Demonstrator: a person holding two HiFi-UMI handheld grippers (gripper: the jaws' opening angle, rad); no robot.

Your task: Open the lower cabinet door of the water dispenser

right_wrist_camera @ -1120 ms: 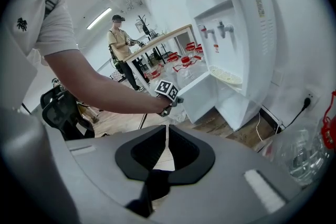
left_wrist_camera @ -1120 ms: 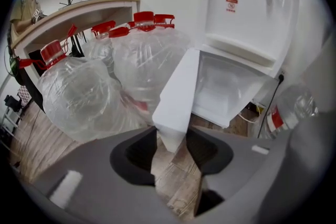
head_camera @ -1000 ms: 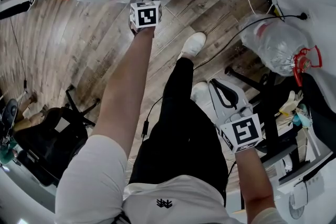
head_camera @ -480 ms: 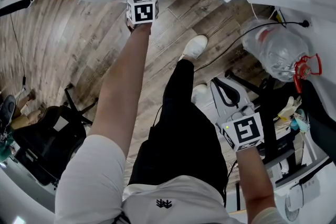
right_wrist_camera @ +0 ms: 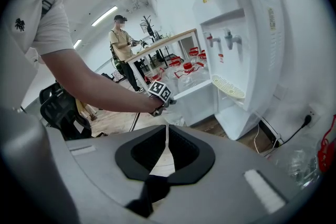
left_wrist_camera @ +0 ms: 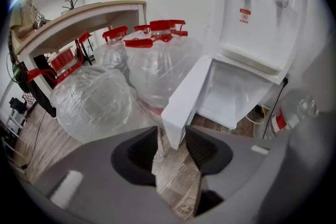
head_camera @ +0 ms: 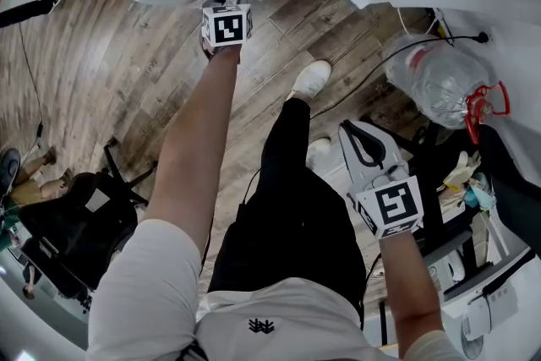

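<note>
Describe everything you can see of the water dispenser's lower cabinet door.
The lower cabinet door is a flat, thick white panel, plastic-looking and plain. It stands swung wide open from the water dispenser, upright just above the wood-pattern floor, leaving the pale compartment behind it exposed. The lower corner of its free edge sits between the jaws of the left tool, which grips it.

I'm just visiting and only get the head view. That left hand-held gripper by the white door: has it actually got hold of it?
Observer: It looks so. In its own view the left hand-held gripper has the free edge of the lower cabinet door between its jaws.
Operator: Is the cabinet open?
Observer: Yes, the white inside of the compartment shows to the right of the door.
Operator: And the other one?
Observer: The right hand-held gripper has its jaws together with nothing between them.
</note>
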